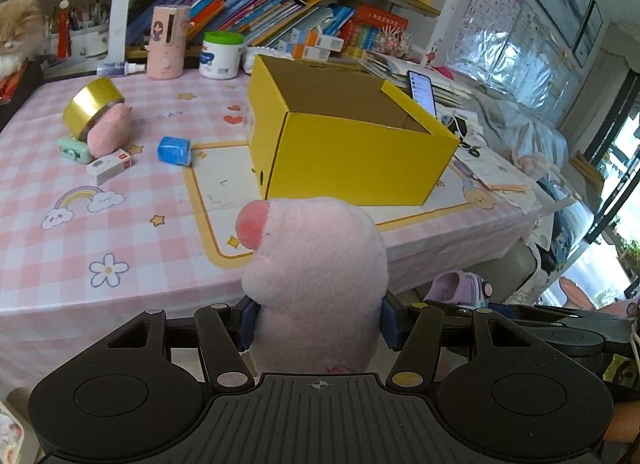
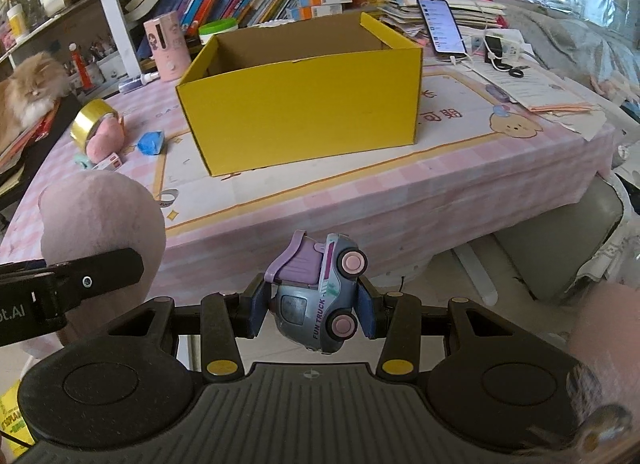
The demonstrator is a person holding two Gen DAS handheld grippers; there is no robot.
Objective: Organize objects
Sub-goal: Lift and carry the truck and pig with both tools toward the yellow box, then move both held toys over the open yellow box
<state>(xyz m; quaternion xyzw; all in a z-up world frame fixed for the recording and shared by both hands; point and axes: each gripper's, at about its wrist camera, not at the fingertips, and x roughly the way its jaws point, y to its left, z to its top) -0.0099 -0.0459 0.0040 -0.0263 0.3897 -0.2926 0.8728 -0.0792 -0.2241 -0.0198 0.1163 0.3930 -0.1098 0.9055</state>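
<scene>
Presently the left gripper (image 1: 316,320) pinches a soft pink plush toy (image 1: 316,260), held off the near edge of the pink checked counter (image 1: 132,232). At its one o'clock stands the open yellow cardboard box (image 1: 352,152). The right gripper (image 2: 314,314) clamps a grey-and-purple toy truck (image 2: 320,296), seemingly tipped on its side, with the box at its twelve o'clock.

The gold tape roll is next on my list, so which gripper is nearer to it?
Left. The left gripper, holding the pink plush, is on the gold tape roll side; the right gripper, holding the toy truck, is farther right.
</scene>
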